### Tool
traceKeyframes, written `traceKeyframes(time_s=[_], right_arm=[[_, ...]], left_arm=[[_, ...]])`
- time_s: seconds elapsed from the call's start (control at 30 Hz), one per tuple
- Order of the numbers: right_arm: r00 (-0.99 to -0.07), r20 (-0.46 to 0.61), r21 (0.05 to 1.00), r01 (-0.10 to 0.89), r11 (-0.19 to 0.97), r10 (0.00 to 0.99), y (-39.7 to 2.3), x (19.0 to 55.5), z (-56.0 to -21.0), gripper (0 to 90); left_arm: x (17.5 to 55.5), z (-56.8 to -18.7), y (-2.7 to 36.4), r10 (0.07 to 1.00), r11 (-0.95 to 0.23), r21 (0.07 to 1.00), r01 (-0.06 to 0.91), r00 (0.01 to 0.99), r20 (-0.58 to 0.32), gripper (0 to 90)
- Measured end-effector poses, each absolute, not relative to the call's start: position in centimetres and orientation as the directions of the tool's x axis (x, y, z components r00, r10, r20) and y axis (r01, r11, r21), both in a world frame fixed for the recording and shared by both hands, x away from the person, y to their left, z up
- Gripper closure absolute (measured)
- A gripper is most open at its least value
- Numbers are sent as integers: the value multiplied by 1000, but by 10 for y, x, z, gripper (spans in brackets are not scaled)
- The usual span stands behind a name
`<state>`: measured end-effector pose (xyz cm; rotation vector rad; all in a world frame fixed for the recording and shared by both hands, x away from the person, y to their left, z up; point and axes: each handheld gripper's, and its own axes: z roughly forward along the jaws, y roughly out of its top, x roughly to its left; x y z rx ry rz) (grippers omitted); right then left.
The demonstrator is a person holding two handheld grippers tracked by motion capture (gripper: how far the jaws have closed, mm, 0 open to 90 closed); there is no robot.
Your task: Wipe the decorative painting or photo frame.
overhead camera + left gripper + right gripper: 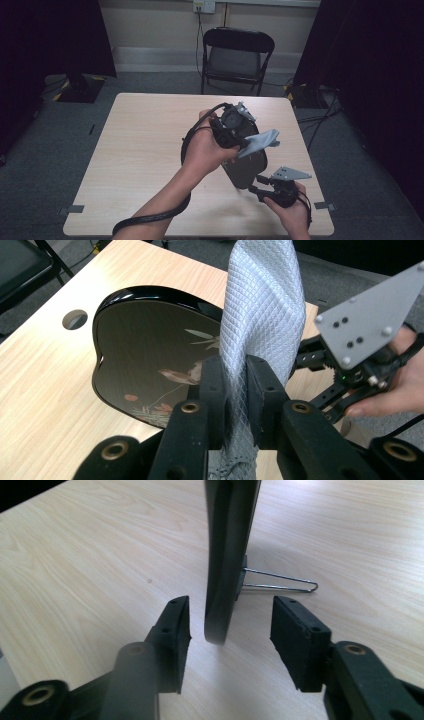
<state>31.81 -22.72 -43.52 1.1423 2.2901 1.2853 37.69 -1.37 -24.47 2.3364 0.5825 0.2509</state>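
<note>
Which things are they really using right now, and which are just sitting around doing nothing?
Being used: left gripper, shut on the grey cloth; black painted tray on its wire stand; right gripper, open around the tray's edge.

Just there: folding chair; table.

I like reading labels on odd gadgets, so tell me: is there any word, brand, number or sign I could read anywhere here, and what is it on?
None can be read.
Dark tray: painted bird and plants, no lettering.
Grey cloth: a woven grid pattern, no label.
Grey plate on the right gripper: screws and holes, no print.
Wall socket: too small and blurred to tell any marking.
Table: bare wood grain.
</note>
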Motion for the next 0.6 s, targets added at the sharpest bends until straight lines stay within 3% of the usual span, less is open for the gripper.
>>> traceKeyframes(time_s=[0.27,0.6], right_arm=[[-651,118,826,483,290,750,-222,317,-439,766],[-607,174,816,529,231,775,-232,316,-439,798]], left_arm=[[380,-243,-16,480,-650,682,334,877,27,793],[387,-238,-8,519,-620,705,345,854,38,793]])
